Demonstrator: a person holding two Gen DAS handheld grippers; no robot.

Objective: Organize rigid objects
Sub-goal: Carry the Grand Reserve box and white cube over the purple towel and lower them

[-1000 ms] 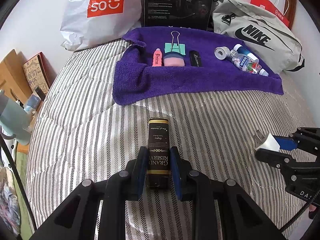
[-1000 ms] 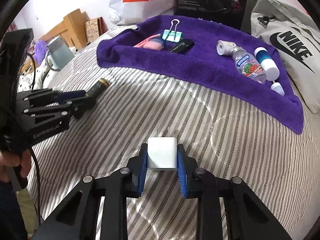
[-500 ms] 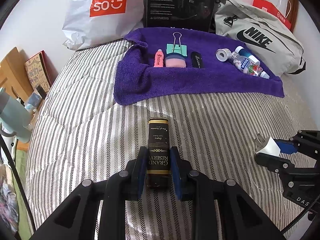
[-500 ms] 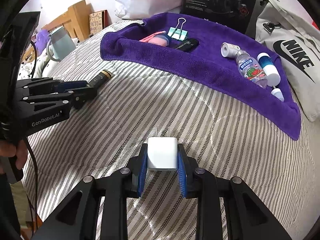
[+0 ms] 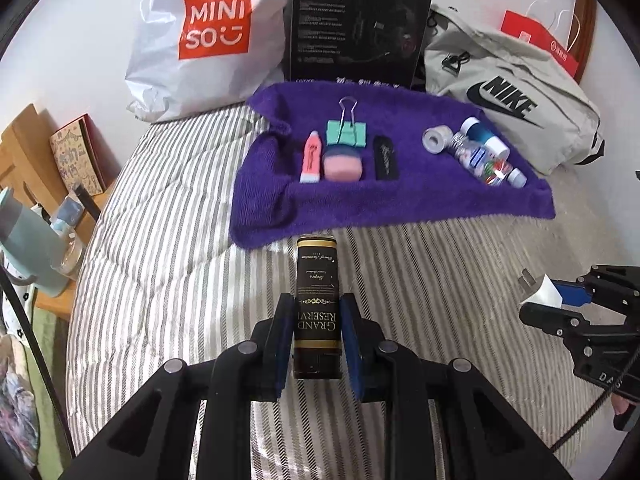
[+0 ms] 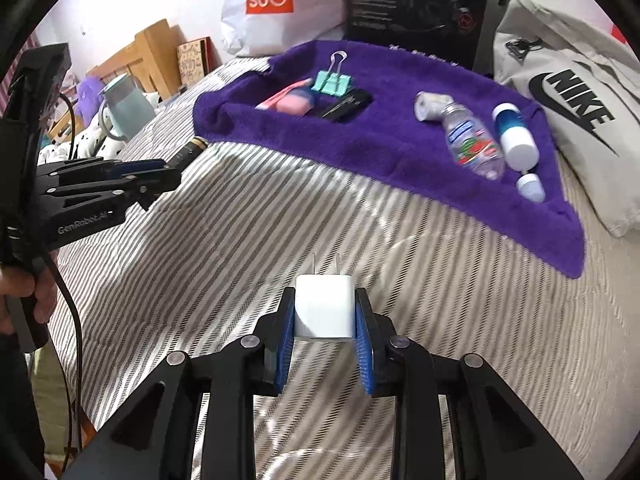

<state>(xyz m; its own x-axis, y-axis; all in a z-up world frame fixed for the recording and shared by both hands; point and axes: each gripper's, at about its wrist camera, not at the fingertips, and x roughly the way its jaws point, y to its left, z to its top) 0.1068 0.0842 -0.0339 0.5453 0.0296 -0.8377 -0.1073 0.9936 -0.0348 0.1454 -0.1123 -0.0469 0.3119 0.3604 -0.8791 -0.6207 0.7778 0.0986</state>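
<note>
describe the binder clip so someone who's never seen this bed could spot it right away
Start at the purple towel spread on the striped bed, then go to the left cluster of small items. The binder clip lies at the back of it, behind the pink round case. It is the only mint-green item, with silver wire handles.

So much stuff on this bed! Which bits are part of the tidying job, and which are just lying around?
Part of the job:
- left gripper holding black box
- right gripper holding white charger
- purple towel with binder clip, small bottle

Just lying about:
- Miniso bag
- Nike bag
- kettle
</note>
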